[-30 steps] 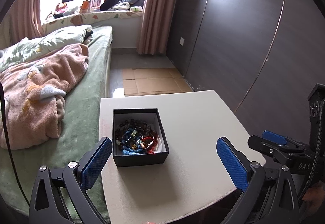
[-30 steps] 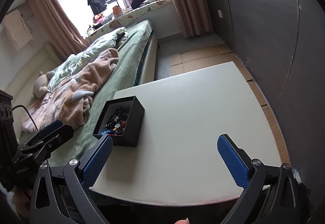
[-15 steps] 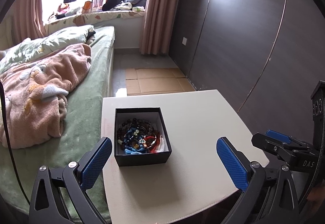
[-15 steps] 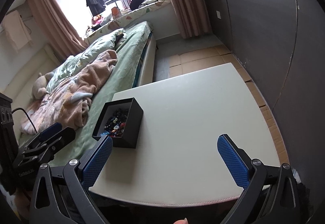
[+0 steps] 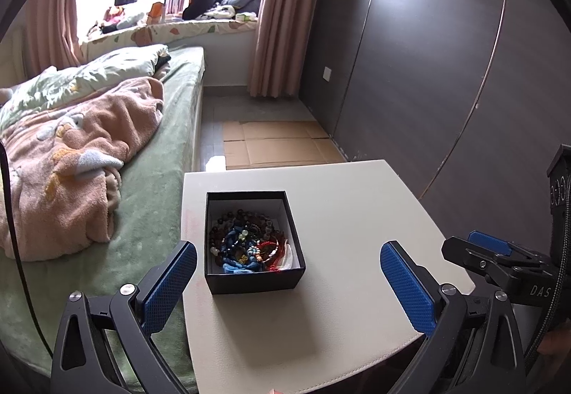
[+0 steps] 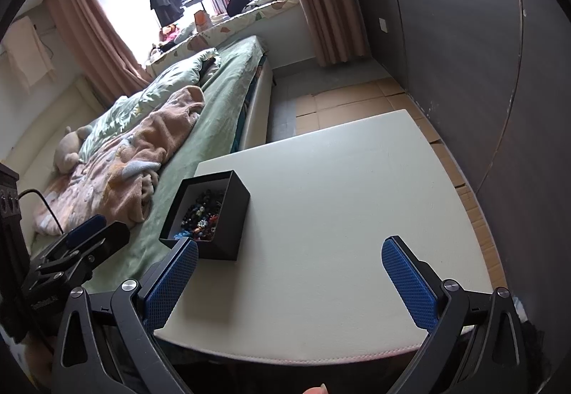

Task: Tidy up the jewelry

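A black open box [image 5: 255, 278] stands on the left part of a white table [image 5: 349, 215]. It holds a tangle of beaded bracelets and cords [image 5: 248, 242] in blue, red and dark colours. My left gripper [image 5: 287, 283] is open and empty, near the table's front edge, with the box between and just beyond its fingers. My right gripper [image 6: 289, 283] is open and empty over the front edge; the box [image 6: 228, 226] lies ahead on its left. Each gripper shows in the other's view, the right one [image 5: 489, 251] and the left one [image 6: 85, 237].
A bed [image 5: 157, 180] with a green sheet and a pink blanket [image 5: 67, 158] touches the table's left side. A dark panelled wall [image 5: 446, 72] runs on the right. Cardboard sheets [image 5: 274, 144] lie on the floor beyond the table.
Both grippers have drifted a little closer to the table and slightly upward in view. The box and its contents have not moved. Both grippers stay open.
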`<state>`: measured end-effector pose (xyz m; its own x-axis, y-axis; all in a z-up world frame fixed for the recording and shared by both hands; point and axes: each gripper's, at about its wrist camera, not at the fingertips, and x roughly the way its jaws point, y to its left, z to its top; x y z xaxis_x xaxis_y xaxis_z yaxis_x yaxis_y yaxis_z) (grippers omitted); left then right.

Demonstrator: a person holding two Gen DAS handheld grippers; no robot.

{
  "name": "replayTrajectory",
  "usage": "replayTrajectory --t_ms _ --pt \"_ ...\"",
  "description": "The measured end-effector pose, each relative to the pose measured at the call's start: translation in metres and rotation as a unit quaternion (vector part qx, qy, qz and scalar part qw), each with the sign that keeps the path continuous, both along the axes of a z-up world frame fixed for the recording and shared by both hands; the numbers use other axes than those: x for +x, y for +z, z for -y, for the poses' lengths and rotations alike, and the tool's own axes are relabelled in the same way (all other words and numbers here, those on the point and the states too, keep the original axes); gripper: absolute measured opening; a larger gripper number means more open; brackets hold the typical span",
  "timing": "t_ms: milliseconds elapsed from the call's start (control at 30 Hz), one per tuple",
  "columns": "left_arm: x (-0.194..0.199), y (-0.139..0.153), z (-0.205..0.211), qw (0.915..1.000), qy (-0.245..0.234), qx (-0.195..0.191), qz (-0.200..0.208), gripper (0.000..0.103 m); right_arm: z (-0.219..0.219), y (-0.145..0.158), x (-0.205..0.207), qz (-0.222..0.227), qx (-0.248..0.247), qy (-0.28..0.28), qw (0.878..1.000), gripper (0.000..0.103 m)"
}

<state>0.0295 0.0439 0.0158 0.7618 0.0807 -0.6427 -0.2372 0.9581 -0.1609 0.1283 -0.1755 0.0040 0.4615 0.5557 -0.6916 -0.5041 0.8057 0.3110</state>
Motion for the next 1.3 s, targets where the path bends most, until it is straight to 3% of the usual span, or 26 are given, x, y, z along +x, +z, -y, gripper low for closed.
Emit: replayTrajectory --t_ms 1300 --pt "0.0008 -0.0011 0.0052 0.9999 0.007 0.013 0.009 0.102 0.0065 -0.0035 0.0059 -0.013 0.003 -0.027 1.0 0.103"
